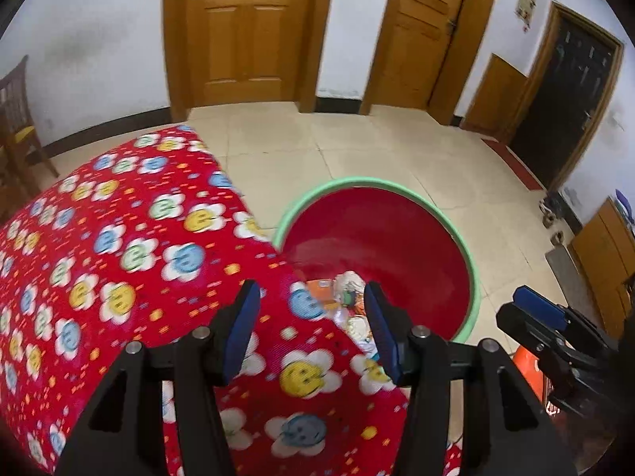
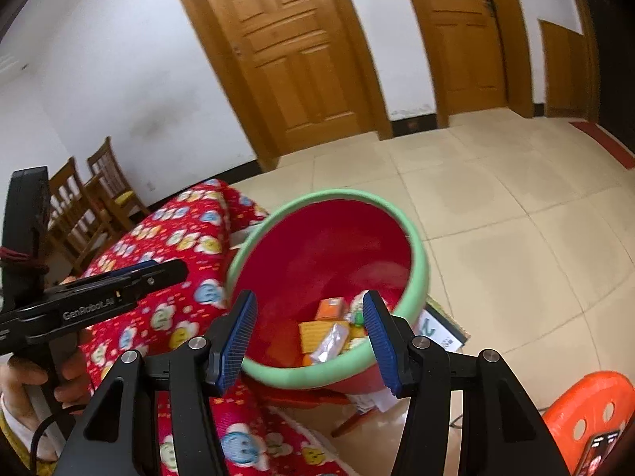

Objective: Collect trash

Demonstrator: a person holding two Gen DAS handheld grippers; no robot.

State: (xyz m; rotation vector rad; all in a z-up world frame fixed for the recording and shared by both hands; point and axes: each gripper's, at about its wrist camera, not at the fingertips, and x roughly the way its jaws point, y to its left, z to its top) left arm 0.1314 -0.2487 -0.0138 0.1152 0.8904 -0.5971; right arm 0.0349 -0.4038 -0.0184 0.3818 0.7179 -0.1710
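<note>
A red basin with a green rim stands beside the table and holds several pieces of trash: orange and yellow packets, a silver wrapper and crumpled paper. My left gripper is open and empty, above the table's corner near the basin. My right gripper is open and empty, just above the basin's near rim. The right gripper also shows at the right of the left wrist view. The left gripper shows at the left of the right wrist view.
The table wears a red cloth with flower faces. Wooden chairs stand by the wall at left. An orange plastic stool with a phone on it is at lower right. Two wooden doors lie beyond the tiled floor.
</note>
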